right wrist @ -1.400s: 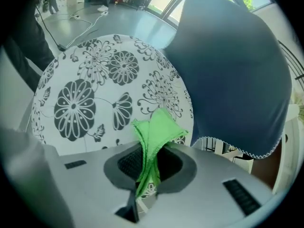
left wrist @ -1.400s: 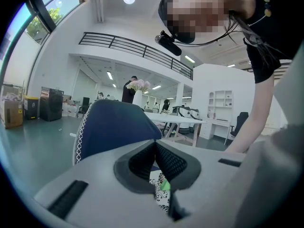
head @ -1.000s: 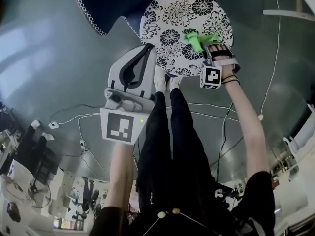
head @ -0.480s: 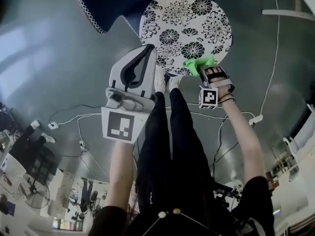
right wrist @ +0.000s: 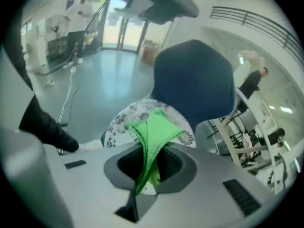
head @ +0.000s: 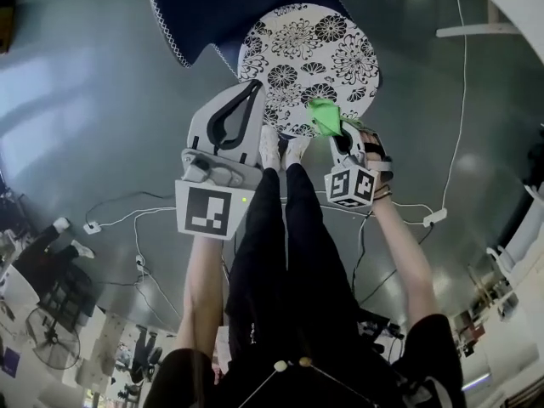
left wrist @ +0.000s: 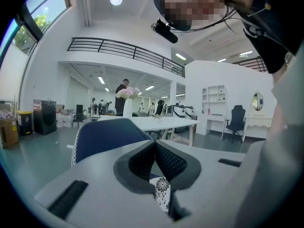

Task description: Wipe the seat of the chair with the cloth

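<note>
Right tool [right wrist: 149,161] clamped on green cloth [head: 323,116]. Cloth lies at near edge of patterned chair seat [head: 293,41], just right of shoes [head: 271,147]. Left tool [left wrist: 154,145] jaws pressed together, nothing between, by seat's near-left edge. Navy backrest [head: 225,7] at far edge.

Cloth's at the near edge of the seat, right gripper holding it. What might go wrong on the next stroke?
1. The cloth is bunched into a narrow fold in the right gripper. Drag on the seat might pull it out.
2. It sits at the seat's near rim, so a stroke toward you may run off the edge.
3. The shut left gripper hangs close by the seat. A leftward sweep could bump it.
</note>
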A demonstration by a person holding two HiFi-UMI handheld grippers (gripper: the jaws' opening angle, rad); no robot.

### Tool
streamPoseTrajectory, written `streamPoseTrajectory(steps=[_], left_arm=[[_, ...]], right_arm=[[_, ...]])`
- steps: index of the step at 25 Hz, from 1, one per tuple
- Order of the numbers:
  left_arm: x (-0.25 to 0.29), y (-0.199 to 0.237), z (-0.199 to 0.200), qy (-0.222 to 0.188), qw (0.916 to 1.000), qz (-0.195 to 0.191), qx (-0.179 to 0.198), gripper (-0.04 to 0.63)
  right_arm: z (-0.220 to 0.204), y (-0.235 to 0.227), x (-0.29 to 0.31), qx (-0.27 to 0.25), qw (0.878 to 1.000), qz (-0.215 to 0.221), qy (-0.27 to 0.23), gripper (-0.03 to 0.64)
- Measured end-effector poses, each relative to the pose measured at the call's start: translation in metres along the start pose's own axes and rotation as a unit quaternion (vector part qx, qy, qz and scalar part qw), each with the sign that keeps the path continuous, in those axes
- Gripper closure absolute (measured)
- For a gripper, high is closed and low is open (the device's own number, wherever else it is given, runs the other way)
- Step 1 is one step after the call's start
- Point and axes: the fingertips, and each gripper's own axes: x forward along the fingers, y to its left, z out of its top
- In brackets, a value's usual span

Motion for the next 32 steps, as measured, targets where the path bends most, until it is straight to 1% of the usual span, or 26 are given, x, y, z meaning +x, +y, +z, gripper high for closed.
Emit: streamPoseTrajectory(steps=[2, 4, 6, 8, 12, 14, 17, 18, 21, 25, 28, 32], left_arm=[[-0.004, -0.008, 0.037, -0.014, 0.9996, -0.016, 0.017, 0.589], [-0.008, -0.018, 0.073, -0.025, 0.9984, -0.031, 0.041, 0.589], [-0.010, -0.027, 0.106, -0.037, 0.9968, -0.042, 0.057, 0.589], [-0.013, -0.037, 0.134, -0.044, 0.9953, -0.052, 0.069, 0.589], [-0.023, -0.064, 0.180, -0.034, 0.9936, -0.069, 0.083, 0.589], [-0.029, -0.075, 0.198, -0.029, 0.9933, -0.077, 0.081, 0.589], [-0.039, -0.091, 0.221, -0.024, 0.9932, -0.084, 0.077, 0.589], [-0.042, -0.096, 0.229, -0.023, 0.9932, -0.084, 0.077, 0.589], [-0.049, -0.106, 0.258, -0.036, 0.9937, -0.076, 0.074, 0.589], [-0.063, -0.109, 0.295, -0.051, 0.9953, -0.055, 0.061, 0.589], [-0.077, -0.108, 0.322, -0.072, 0.9946, -0.042, 0.063, 0.591], [-0.098, -0.110, 0.347, -0.099, 0.9927, -0.038, 0.058, 0.589]], right_arm=[[0.036, -0.042, -0.041, 0.061, 0.997, -0.039, -0.038, 0.565], [0.064, -0.079, -0.085, 0.111, 0.988, -0.073, -0.076, 0.565], [0.085, -0.111, -0.126, 0.153, 0.977, -0.101, -0.110, 0.565], [0.101, -0.137, -0.166, 0.184, 0.964, -0.127, -0.143, 0.566], [0.127, -0.172, -0.246, 0.232, 0.937, -0.164, -0.204, 0.566], [0.139, -0.184, -0.276, 0.243, 0.928, -0.170, -0.227, 0.566], [0.157, -0.197, -0.313, 0.238, 0.919, -0.181, -0.255, 0.566], [0.163, -0.202, -0.326, 0.239, 0.915, -0.187, -0.267, 0.566], [0.186, -0.221, -0.366, 0.259, 0.890, -0.204, -0.315, 0.566], [0.212, -0.241, -0.414, 0.288, 0.858, -0.218, -0.365, 0.566], [0.228, -0.250, -0.446, 0.279, 0.845, -0.231, -0.394, 0.566], [0.237, -0.255, -0.475, 0.272, 0.830, -0.251, -0.418, 0.566]])
